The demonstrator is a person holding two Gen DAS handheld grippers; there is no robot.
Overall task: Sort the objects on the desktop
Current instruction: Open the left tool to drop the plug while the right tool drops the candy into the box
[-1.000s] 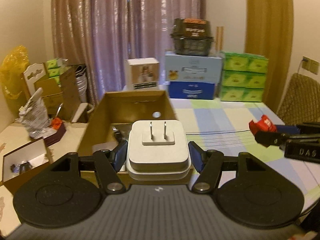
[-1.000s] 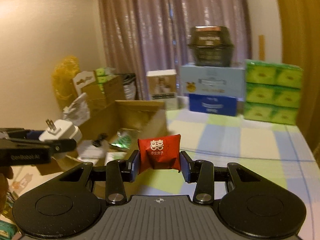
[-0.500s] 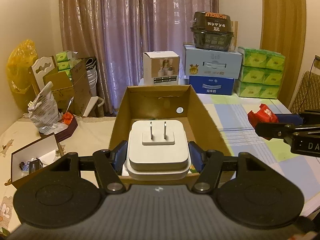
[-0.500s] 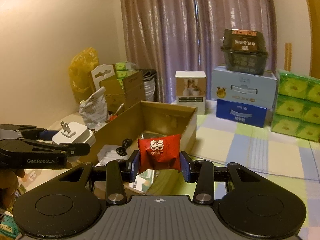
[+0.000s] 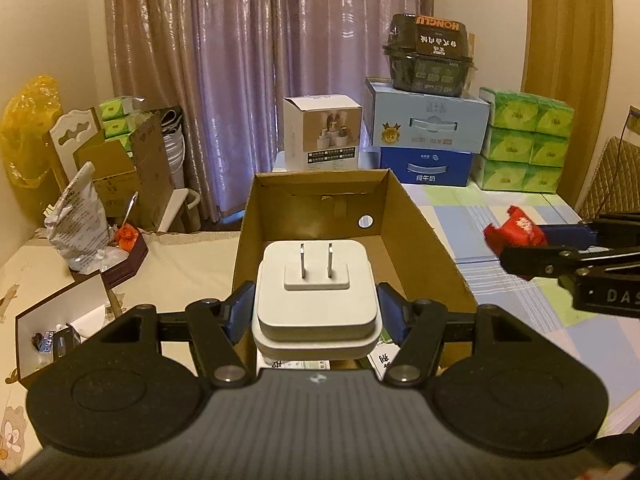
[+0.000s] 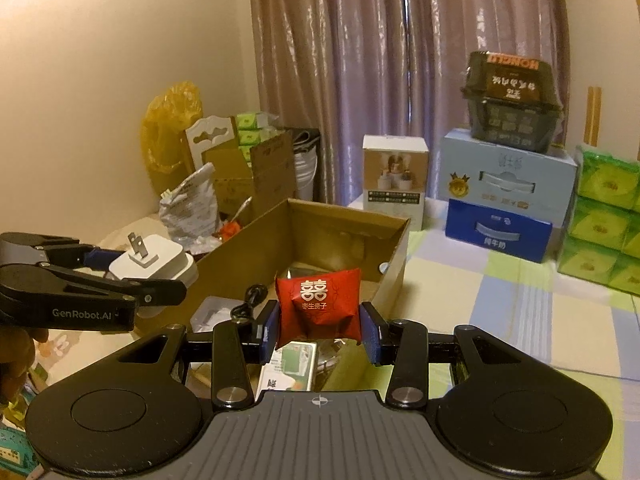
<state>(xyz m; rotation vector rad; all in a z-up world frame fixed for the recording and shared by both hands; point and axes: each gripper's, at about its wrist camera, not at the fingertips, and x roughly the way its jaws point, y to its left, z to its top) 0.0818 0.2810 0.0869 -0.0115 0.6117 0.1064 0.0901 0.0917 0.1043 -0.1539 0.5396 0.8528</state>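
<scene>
Left wrist view showed the left gripper (image 5: 316, 312) pinching a white plug adapter (image 5: 316, 292), prongs up, at lower centre; the open cardboard box (image 5: 424, 240) lay directly ahead. The right gripper (image 6: 318, 330) clamped a red candy packet (image 6: 316, 304), box just beyond.

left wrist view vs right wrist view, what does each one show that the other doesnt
Only the left wrist view shows the small open box on the cream cloth at the lower left and the quilted chair back at the far right.

Only the right wrist view shows what lies inside the cardboard box: a black cable and a green and white packet.

Both show the left gripper shut on the white plug adapter, the right gripper shut on the red packet, the curtains and the stacked cartons.
</scene>
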